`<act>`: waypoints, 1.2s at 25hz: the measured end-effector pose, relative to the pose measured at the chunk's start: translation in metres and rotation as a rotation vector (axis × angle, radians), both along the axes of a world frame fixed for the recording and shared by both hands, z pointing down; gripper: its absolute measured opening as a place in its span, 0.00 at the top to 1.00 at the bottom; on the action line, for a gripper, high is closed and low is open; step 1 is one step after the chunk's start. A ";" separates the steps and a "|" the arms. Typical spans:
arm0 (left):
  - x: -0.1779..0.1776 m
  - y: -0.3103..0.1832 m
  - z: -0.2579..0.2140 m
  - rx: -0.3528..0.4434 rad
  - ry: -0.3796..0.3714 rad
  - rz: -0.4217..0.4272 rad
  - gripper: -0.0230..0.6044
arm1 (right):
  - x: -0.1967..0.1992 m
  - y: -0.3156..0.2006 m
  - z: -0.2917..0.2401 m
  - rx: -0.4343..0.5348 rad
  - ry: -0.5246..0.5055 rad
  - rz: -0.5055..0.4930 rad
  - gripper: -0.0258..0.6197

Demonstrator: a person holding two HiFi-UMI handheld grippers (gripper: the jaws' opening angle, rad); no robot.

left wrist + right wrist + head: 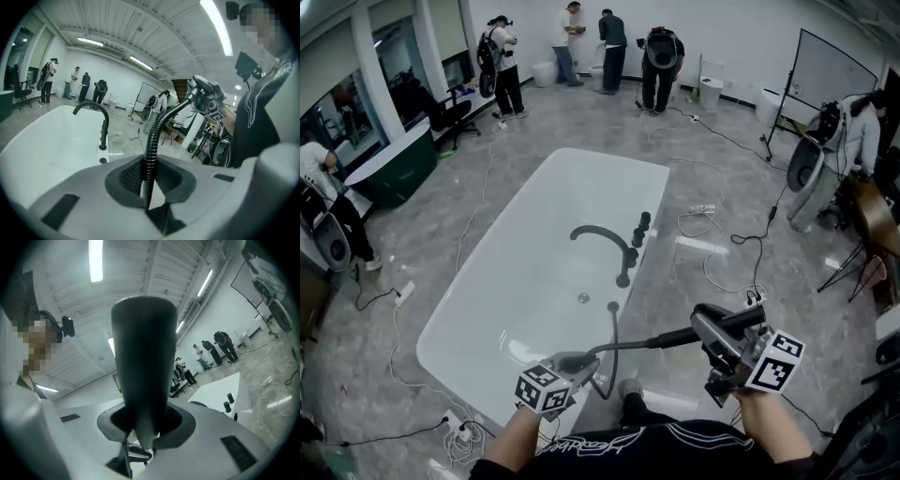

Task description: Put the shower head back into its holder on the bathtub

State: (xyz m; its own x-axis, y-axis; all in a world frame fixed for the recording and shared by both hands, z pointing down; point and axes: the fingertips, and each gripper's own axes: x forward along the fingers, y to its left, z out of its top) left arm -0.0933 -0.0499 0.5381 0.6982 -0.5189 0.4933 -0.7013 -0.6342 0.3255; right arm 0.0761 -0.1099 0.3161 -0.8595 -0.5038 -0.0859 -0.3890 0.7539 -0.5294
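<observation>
The white bathtub [487,309] lies in front of me, with a black curved faucet [605,239] and knobs [639,228] on its right rim. My right gripper [705,330] is shut on the black shower head [675,337], which fills the right gripper view as a thick dark handle [143,366] between the jaws. The ribbed black hose [614,342] runs from a small fitting [612,307] on the rim, loops down, and passes through my left gripper [572,361], which is shut on the hose [150,154]. In the left gripper view the hose rises to the right gripper [206,101].
Cables [712,234] and a power strip [459,433] lie on the grey floor around the tub. Several people stand at the far wall [581,42] near toilets, and another person [853,131] is at the right by a whiteboard [830,70]. My own knee [633,403] is by the tub's near corner.
</observation>
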 end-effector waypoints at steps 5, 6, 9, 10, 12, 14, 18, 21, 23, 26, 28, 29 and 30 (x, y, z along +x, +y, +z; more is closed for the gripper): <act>-0.030 -0.035 -0.025 0.052 0.000 -0.084 0.89 | -0.015 -0.026 -0.009 0.019 -0.030 -0.033 0.81; -0.036 -0.042 -0.029 0.061 -0.001 -0.098 0.89 | -0.018 -0.031 -0.011 0.021 -0.036 -0.040 0.81; -0.051 -0.060 -0.043 0.085 -0.016 -0.127 0.89 | -0.024 -0.043 -0.015 0.020 -0.052 -0.057 0.81; -0.055 -0.066 -0.048 0.097 -0.022 -0.134 0.89 | -0.025 -0.047 -0.016 0.021 -0.058 -0.061 0.81; -0.062 -0.081 -0.063 0.128 -0.038 -0.147 0.89 | -0.023 -0.056 -0.022 0.025 -0.077 -0.065 0.81; -0.067 -0.098 -0.081 0.167 -0.057 -0.156 0.90 | -0.021 -0.066 -0.030 0.030 -0.099 -0.067 0.81; -0.071 -0.129 -0.115 0.247 -0.100 -0.161 0.90 | -0.011 -0.087 -0.043 0.044 -0.153 -0.062 0.81; -0.071 -0.151 -0.137 0.300 -0.135 -0.154 0.90 | -0.002 -0.105 -0.057 0.056 -0.211 -0.055 0.81; -0.072 -0.165 -0.151 0.334 -0.160 -0.145 0.90 | 0.002 -0.115 -0.068 0.070 -0.231 -0.053 0.81; -0.073 -0.180 -0.162 0.374 -0.190 -0.130 0.90 | 0.003 -0.122 -0.080 0.088 -0.232 -0.053 0.81; -0.071 -0.188 -0.164 0.384 -0.192 -0.127 0.90 | 0.008 -0.130 -0.078 0.085 -0.228 -0.049 0.81; -0.069 -0.194 -0.165 0.389 -0.193 -0.128 0.90 | 0.011 -0.137 -0.076 0.080 -0.232 -0.048 0.81; -0.067 -0.203 -0.169 0.399 -0.194 -0.129 0.90 | 0.012 -0.144 -0.076 0.076 -0.239 -0.049 0.81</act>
